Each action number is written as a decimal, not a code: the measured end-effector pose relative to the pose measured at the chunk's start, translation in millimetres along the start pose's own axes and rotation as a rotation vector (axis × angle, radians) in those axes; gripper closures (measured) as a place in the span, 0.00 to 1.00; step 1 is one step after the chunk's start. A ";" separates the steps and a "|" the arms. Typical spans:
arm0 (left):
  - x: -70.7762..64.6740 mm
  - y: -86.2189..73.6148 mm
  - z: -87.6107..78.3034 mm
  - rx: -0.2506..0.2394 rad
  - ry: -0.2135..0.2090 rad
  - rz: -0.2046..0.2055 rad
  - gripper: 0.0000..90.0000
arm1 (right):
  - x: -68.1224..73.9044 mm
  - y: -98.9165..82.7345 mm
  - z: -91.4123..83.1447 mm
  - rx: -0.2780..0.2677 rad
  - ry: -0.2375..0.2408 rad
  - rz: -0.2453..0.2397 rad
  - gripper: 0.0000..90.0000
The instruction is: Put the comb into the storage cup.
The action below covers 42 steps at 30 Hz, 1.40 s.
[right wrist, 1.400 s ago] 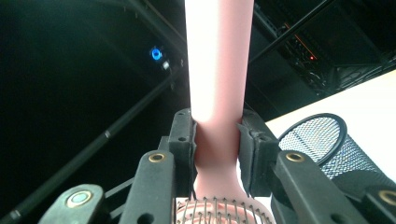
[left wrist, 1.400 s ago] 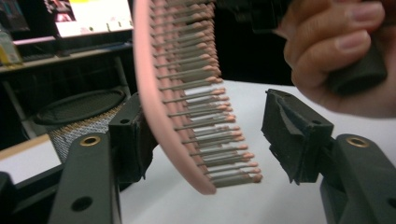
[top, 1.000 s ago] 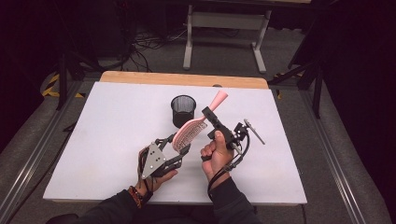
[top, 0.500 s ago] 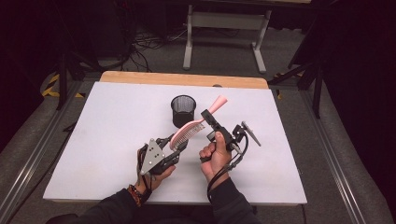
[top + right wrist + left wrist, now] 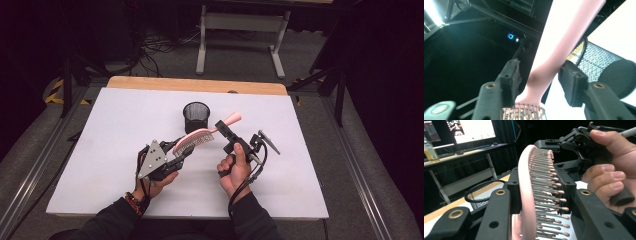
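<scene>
- I am holding a pink hairbrush [image 5: 196,139] up off the white worktop [image 5: 100,130], between my two claws, just in front of the black mesh cup [image 5: 195,116].
- My left claw [image 5: 182,154] is clenching the brush head: in the left gripper view the black pads [image 5: 514,190] are pressing on the curved pink back on one side and against the bristle side on the other.
- The hairbrush [image 5: 531,182] is showing a slim, arched pink back and rows of thin grey pins, each tipped with a small pink ball; the head is running away from me towards my right hand [image 5: 614,170].
- Its handle [image 5: 231,119] is a smooth, rounded pink stem, slanting up and away towards the far right of the worktop in the high view.
- My right claw [image 5: 223,129] is sitting around the neck of the handle, and its jaws have just been opening; in the right gripper view the handle [image 5: 564,50] is lying between the pads, with a gap on the left one and the right one [image 5: 571,77] close beside it, so this claw is released.
- The mesh cup [image 5: 604,65] is standing upright just behind the handle, its rim round and open.
</scene>
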State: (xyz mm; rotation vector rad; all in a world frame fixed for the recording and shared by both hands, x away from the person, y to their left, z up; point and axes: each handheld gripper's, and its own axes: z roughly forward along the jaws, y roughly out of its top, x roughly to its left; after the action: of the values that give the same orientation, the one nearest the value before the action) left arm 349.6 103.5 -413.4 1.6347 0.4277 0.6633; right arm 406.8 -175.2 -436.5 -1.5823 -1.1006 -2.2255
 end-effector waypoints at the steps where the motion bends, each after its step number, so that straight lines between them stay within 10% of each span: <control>1: 0.1 1.0 -0.3 0.004 -0.002 0.001 0.71 | -0.4 1.3 -0.3 0.012 -0.009 -0.005 0.56; 15: 8.1 10.4 -4.0 0.054 -0.036 0.026 0.72 | 0.4 6.0 3.9 0.147 -0.079 -0.051 0.33; 33: 33.2 46.7 3.0 0.126 -0.061 0.028 0.72 | 2.4 44.3 -60.6 0.286 -0.158 -0.370 0.27; 42: 45.4 73.8 -3.3 0.159 -0.065 0.076 0.72 | 12.2 48.5 -86.3 0.370 -0.239 -0.713 0.24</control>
State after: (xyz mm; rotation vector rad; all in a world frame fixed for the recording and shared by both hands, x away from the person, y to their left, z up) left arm 375.6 121.3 -332.6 1.8252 0.3810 0.6440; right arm 365.3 -263.7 -416.7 -1.4603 -2.2837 -2.0145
